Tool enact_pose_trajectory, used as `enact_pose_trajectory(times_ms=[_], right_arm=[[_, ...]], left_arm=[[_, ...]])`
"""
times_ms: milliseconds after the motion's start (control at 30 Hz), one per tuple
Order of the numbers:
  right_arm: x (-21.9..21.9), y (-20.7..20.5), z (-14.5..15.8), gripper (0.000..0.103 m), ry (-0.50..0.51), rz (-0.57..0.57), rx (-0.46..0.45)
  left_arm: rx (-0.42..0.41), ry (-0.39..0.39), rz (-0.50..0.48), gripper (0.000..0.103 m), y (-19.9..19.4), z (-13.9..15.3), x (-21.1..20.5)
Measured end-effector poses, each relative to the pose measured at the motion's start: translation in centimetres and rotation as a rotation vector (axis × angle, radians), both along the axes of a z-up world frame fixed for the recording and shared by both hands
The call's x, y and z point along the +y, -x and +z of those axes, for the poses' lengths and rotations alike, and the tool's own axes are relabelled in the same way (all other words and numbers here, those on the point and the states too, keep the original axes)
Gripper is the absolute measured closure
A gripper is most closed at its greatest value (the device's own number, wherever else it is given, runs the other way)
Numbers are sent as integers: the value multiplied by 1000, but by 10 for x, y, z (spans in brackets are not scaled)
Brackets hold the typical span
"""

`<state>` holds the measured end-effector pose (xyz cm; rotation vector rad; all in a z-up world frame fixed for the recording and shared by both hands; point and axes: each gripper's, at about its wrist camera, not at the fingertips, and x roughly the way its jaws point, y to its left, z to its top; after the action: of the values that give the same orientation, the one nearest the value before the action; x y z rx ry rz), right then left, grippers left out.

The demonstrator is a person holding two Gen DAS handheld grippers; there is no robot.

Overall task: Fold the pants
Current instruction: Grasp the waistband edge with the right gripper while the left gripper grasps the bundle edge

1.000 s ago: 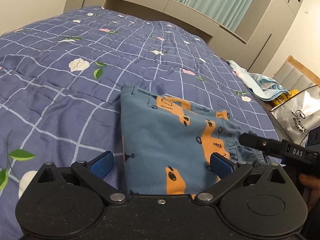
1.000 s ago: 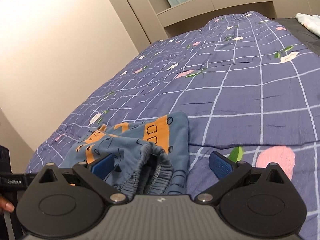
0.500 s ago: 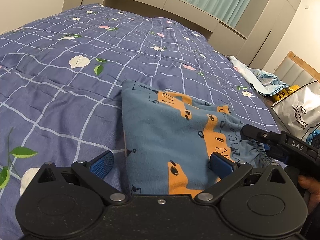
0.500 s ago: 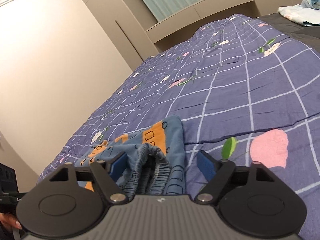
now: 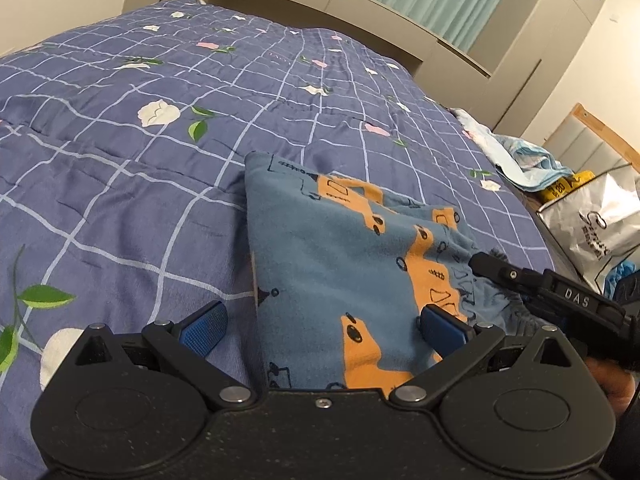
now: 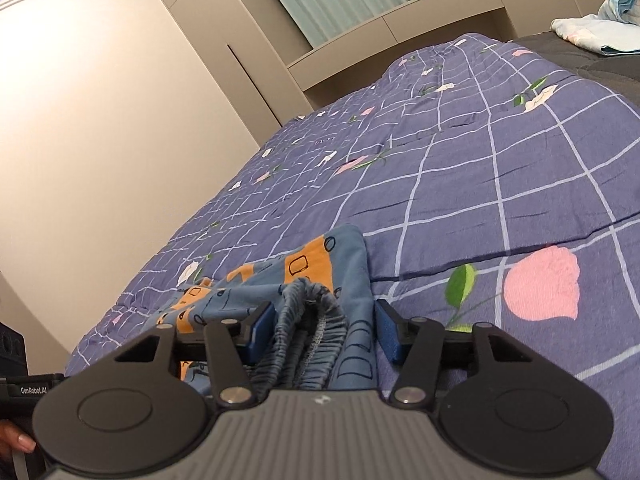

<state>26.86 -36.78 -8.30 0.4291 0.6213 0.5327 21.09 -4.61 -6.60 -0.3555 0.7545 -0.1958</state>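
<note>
Blue pants (image 5: 340, 264) with orange vehicle prints lie folded on the quilt. My left gripper (image 5: 322, 326) is open, its fingers straddling the near edge of the pants. My right gripper (image 6: 324, 330) has its fingers partly closed around the bunched elastic waistband (image 6: 310, 312), with a gap still showing on the right side. The right gripper's fingers (image 5: 504, 270) also show in the left wrist view, at the waistband on the right.
The purple checked floral quilt (image 5: 160, 184) covers the bed. Light blue clothes (image 5: 528, 160) and a silver bag (image 5: 596, 224) sit off the bed's right side. A beige wardrobe (image 6: 120, 120) and wall stand to the left in the right wrist view.
My right gripper's fingers have narrowed around the waistband and pushed further onto it. My left gripper has stayed open and tilted slightly.
</note>
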Motion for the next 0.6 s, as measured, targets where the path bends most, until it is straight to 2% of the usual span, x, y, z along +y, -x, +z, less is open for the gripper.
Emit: enact_pose_trajectory(times_ms=[200,267,367,400,467,600], right_arm=[[6,1,1,44,37,-4,-9],[7,2,2,44,40,-3,-9],[8,1,2,44,45,-5,-11],[8,2,2,45,48,-5,-13],[9,2,2,45,54,-6,-15],[10,3,2,45,61,-6,-17]], left_arm=[[-47,-48,-19,0,7,-2,-7],[-34,-22,-12,1,7,1,-3],[-16,60,34,1,6,4,8],[-10,74,52,5,6,5,10],[11,54,70,10,5,7,10],[31,5,83,11,3,11,4]])
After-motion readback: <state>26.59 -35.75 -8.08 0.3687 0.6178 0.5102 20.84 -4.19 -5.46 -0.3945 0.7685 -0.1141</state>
